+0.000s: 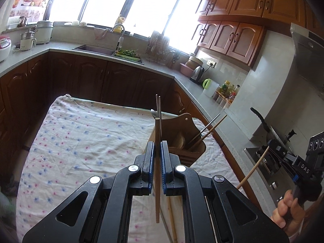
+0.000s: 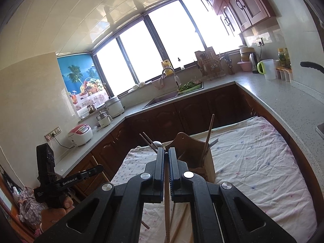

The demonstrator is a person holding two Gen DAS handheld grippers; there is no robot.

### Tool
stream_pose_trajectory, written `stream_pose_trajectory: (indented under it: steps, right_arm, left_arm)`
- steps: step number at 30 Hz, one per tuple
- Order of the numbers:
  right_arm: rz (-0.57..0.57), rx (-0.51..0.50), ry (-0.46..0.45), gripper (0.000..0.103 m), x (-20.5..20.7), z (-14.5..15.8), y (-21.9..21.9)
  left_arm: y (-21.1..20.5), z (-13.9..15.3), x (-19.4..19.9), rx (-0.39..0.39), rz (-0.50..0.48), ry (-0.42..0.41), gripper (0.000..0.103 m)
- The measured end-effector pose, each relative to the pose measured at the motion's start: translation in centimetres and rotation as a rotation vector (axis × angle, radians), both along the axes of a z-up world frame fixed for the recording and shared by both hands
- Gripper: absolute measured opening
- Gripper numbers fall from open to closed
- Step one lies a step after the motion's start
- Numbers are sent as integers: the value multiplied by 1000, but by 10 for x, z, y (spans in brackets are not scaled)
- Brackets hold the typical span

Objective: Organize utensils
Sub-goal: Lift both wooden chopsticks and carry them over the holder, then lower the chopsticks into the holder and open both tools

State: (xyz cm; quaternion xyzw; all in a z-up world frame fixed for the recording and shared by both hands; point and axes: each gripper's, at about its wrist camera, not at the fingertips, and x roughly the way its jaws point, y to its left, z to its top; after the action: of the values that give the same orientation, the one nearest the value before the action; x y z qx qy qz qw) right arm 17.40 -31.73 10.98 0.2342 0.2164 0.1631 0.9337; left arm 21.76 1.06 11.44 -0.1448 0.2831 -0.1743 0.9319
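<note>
My left gripper [image 1: 157, 147] is shut on a wooden chopstick [image 1: 157, 182] that hangs down between its pads, above the floral cloth. A wooden utensil holder [image 1: 182, 135] stands just ahead to the right, with chopsticks [image 1: 210, 130], a fork and a wooden spoon inside. My right gripper [image 2: 166, 154] is shut on another wooden chopstick [image 2: 167, 212], close behind the same holder [image 2: 194, 147]. The right gripper with its chopstick also shows at the right edge of the left wrist view [image 1: 269, 147]. Loose chopsticks [image 2: 180, 226] lie on the cloth below.
The table wears a white floral cloth [image 1: 81, 141]. Around it runs a grey countertop [image 2: 283, 101] with a sink [image 1: 95, 48], a dish rack [image 1: 158, 48], a kettle [image 1: 197, 74], a green-handled jug [image 1: 210, 87], rice cookers and a stove [image 1: 269, 162].
</note>
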Motion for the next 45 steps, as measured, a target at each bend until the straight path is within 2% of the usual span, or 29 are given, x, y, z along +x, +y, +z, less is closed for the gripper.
stream_pose_trajectory:
  steps: [7,14,21,29,38,43,45]
  right_arm:
    - [-44,-4,-34,4,25,12,-12]
    - [-98,-25,-107,4,57,42,-22]
    - [-161,-42,-144,4,97,53,-32]
    - [-189,-67,-123,4,122,21,-27]
    - [-160,-52,-34,4,129,-29,-14]
    - [-165,-56,-2,4,127,-43,-14]
    - [-152,-49,22,4,130,-45,-14]
  left_arm:
    - [-8,31,13,-11,4,-84,5]
    - [-19,65,40,-24,27,-179,5]
    - [-30,78,75,-58,64,-228,5]
    - [-46,41,105,-30,109,-227,5]
    - [-55,-15,115,8,108,-158,5]
    - [-59,-40,119,23,90,-94,6]
    - [-60,-43,117,28,86,-97,6]
